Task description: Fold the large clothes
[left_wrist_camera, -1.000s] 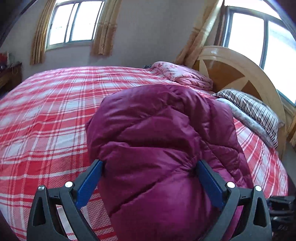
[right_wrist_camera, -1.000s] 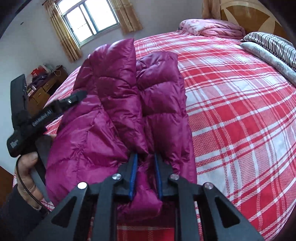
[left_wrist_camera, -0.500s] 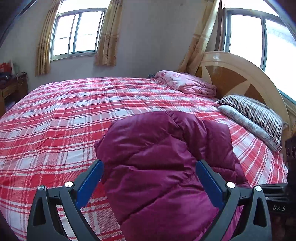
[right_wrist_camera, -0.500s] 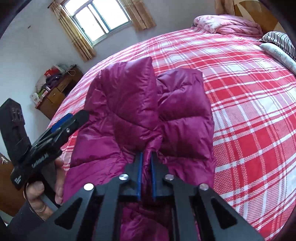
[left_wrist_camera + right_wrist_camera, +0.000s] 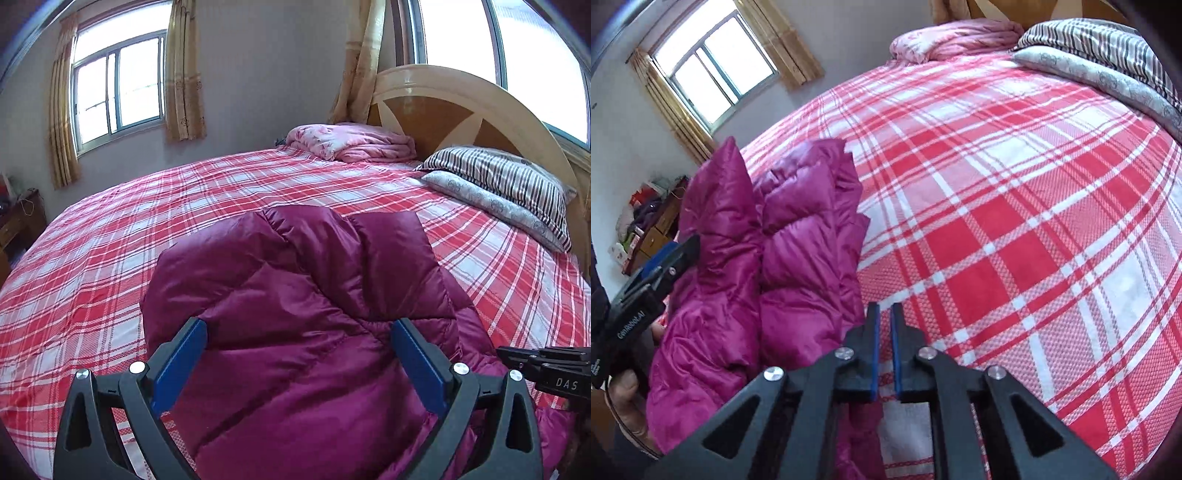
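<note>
Magenta puffer jacket (image 5: 306,332) folded on the plaid bed (image 5: 110,258)

My left gripper (image 5: 299,354) gapes wide around it — gripping nothing, apparently; my right gripper (image 5: 882,332) is nearly closed, empty, beside it.

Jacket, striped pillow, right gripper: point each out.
jacket (image 5: 314,332): left wrist view, quilted middle panel.
striped pillow (image 5: 506,177): left wrist view, top face.
right gripper (image 5: 884,314): right wrist view, gap between fingertips.

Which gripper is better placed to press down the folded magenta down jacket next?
Probably the left gripper: its fingers stand wide open directly over the magenta down jacket. The right gripper is nearly shut, empty, beside the jacket's edge over the plaid bedsheet.
</note>
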Available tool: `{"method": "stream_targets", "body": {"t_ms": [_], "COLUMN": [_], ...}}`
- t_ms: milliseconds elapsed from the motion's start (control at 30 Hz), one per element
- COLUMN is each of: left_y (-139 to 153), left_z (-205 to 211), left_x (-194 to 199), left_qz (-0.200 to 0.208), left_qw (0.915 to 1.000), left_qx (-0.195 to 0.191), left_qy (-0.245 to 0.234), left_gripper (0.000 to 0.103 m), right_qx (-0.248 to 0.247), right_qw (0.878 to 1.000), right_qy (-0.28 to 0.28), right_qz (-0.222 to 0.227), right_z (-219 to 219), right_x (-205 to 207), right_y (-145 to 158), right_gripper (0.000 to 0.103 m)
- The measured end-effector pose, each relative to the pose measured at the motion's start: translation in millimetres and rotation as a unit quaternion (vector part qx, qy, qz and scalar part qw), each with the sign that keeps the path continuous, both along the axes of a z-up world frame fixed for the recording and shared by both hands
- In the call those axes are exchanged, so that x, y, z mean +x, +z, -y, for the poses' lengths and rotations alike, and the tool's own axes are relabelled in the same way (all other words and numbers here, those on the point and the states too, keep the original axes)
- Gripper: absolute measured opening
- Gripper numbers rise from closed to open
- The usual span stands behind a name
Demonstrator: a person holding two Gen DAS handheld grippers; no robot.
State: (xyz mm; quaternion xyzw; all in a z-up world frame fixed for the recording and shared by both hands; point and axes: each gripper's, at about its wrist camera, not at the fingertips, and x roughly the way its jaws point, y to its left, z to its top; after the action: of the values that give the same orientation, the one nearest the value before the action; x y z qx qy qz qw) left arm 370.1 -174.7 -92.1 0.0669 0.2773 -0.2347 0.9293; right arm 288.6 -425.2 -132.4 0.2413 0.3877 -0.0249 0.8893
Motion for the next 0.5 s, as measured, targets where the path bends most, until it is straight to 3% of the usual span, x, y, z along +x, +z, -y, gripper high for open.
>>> {"method": "stream_targets", "body": {"t_ms": [33, 67, 100, 267, 367, 500], "left_y": [2.8, 5.1, 6.4, 3.6, 3.1, 4.8], "left_z": [-5.0, -9.8, -13.5, -27.3, -30.6, -40.8], "left_x": [0.2, -0.2, -0.7, 4.7, 6.2, 16.8], "left_qz": [-0.001, 0.001, 0.003, -0.018, -0.021, -0.013], "left_qw": [0.9999, 0.9997, 0.9995, 0.9977, 0.997, 0.9936], "left_qx": [-0.011, -0.022, -0.028, -0.052, -0.059, -0.045], "left_qy": [0.002, 0.007, 0.016, 0.038, 0.046, 0.102], "left_gripper": [0.1, 0.1, 0.1, 0.1, 0.1, 0.1], "right_qx": [-0.004, -0.003, -0.002, -0.028, -0.022, 0.005], "right_qw": [1.0, 0.999, 0.998, 0.996, 0.994, 0.987], "right_qy": [0.003, 0.005, 0.013, 0.078, 0.1, 0.163], "right_qz": [0.019, 0.04, 0.057, 0.045, 0.046, -0.007], "right_z": [0.6, 1.2, -0.6, -33.0, -43.0, -59.8], "right_x": [-1.8, -3.3, -0.7, 46.3, 58.4, 89.7], "right_y": [10.5, 21.0, 30.2, 47.0, 53.9, 29.4], "right_gripper": [0.063, 0.074, 0.077, 0.063, 0.061, 0.061]}}
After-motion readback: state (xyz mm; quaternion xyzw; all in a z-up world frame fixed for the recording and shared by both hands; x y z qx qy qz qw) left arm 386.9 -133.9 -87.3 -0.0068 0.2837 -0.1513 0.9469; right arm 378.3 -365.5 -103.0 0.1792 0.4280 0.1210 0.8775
